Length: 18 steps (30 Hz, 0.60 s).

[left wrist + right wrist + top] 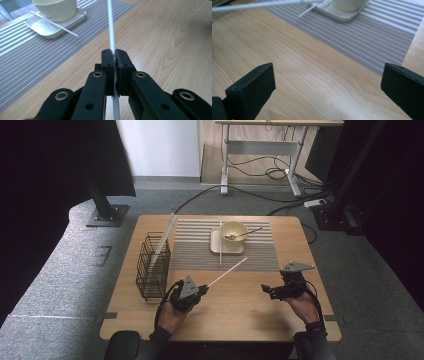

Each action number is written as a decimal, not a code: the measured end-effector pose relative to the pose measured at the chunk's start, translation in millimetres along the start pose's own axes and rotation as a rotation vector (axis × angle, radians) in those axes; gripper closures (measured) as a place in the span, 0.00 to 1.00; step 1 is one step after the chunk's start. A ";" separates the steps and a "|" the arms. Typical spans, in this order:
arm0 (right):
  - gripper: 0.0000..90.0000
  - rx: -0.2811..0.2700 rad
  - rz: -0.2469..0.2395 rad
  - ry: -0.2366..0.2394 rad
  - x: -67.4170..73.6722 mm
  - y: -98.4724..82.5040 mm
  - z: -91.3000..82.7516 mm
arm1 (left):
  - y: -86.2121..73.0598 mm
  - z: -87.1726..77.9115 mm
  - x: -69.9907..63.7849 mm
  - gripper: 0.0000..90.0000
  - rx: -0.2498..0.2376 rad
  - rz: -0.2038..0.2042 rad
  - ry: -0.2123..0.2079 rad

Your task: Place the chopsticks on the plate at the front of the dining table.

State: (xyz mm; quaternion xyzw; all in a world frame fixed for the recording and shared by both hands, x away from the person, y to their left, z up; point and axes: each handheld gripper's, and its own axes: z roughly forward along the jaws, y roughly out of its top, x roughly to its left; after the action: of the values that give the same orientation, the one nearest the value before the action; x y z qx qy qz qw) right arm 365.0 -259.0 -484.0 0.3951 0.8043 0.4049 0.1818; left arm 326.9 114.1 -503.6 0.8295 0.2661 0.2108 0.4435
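Chopsticks were what we worked with: one thin white plastic chopstick (111,37) sat pinched between the pressed-together jaws of our left gripper (202,290), angled up over the bare wooden table (235,305) towards the grey striped placemat (200,251). A second white chopstick (220,242) lay on that mat, touching the square cream plate (216,245) under the pale yellow bowl (233,231). Our right gripper (327,87) hung over bare wood with its jaws spread wide, nothing between them.
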 end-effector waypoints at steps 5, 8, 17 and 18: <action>0.00 0.013 0.011 -0.010 -3.5 -14.6 4.2 | 2.4 0.4 4.5 0.95 0.003 -0.018 0.027; 0.00 0.033 0.009 -0.016 -4.9 -23.2 8.3 | 3.0 0.8 8.8 0.95 0.004 -0.037 0.044; 0.00 0.129 -0.017 -0.055 -9.4 -47.8 29.0 | 4.8 4.7 21.1 0.95 0.002 -0.097 0.088; 0.00 0.140 -0.023 -0.056 -9.7 -49.4 30.7 | 5.7 5.5 22.4 0.95 0.000 -0.103 0.092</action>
State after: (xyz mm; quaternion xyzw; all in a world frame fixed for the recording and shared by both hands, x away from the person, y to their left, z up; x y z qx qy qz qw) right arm 365.8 -268.7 -542.1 0.4087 0.8297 0.3345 0.1806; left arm 348.8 122.2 -499.0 0.8043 0.3284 0.2255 0.4410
